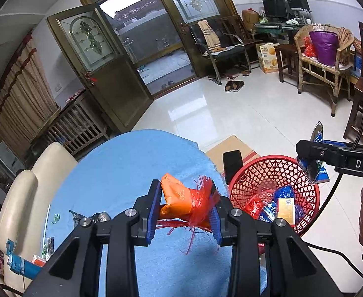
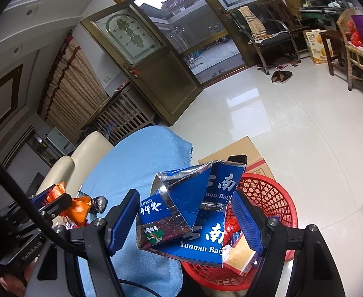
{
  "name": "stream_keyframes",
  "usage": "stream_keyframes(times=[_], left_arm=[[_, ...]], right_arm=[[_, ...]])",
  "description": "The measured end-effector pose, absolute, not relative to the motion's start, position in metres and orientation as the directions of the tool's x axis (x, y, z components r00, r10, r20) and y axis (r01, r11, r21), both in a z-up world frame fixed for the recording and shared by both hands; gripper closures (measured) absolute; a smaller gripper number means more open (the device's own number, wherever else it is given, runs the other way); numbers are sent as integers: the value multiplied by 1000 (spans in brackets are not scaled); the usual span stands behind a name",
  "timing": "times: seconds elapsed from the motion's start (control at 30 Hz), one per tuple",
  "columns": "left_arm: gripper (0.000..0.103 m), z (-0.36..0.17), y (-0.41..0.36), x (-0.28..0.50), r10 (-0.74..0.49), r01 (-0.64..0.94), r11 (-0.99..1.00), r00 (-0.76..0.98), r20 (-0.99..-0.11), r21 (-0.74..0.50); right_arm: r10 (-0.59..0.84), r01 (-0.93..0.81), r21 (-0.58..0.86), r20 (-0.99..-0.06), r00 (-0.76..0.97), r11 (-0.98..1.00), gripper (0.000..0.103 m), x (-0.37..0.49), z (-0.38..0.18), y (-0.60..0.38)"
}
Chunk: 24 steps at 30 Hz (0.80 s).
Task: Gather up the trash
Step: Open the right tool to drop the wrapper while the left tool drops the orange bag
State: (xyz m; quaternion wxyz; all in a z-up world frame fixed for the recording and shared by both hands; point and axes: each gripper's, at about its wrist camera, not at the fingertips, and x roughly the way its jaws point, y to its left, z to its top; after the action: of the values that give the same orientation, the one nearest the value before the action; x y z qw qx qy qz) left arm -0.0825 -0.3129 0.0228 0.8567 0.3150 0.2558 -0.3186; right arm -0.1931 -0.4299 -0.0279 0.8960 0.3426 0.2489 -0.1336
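Red plastic mesh forms the basket [image 2: 278, 198] that takes the trash, and it sits low on the floor just off the right edge of the blue cloth [image 1: 132, 163], already holding a few wrappers and a tan card. Both claws carry something to drop. Flattened blue carton [image 2: 189, 212] with silver foil inside is clenched between the pads of the right claw [image 2: 184, 222]; the jaws stand wide because the carton is wide, and its long axis runs across the jaws, with its far end already over the basket's near rim. From the left wrist view that same carton [image 1: 315, 158] hangs above the basket's right rim [image 1: 312, 188], so the right claw is the nearer of the two and probably needs only a short move forward and down before it lets go. Orange wrapper [image 1: 179, 198] with a frayed red tail is pinched tightly in the left claw [image 1: 186, 212], above the cloth and left of the basket; the basket lies to its right and somewhat lower, so that hand has to travel sideways across the table edge. A black phone [image 1: 232, 164] stands just behind the basket's rim, close to that path. Small foil scraps [image 1: 102, 216] remain on the cloth, well apart from the basket.
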Motion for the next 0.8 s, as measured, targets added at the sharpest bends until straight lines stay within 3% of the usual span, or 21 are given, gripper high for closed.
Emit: stream_keyframes(times=[0.5, 0.8], left_arm=[[66, 5, -338, -85, -405, 755, 564, 605, -685, 334], [65, -13, -351, -80, -494, 840, 520, 441, -749, 152]], right_arm=[[-55, 452, 600, -561, 826, 660, 24, -202, -47, -454], [-41, 470, 634, -570, 821, 614, 24, -204, -63, -467]])
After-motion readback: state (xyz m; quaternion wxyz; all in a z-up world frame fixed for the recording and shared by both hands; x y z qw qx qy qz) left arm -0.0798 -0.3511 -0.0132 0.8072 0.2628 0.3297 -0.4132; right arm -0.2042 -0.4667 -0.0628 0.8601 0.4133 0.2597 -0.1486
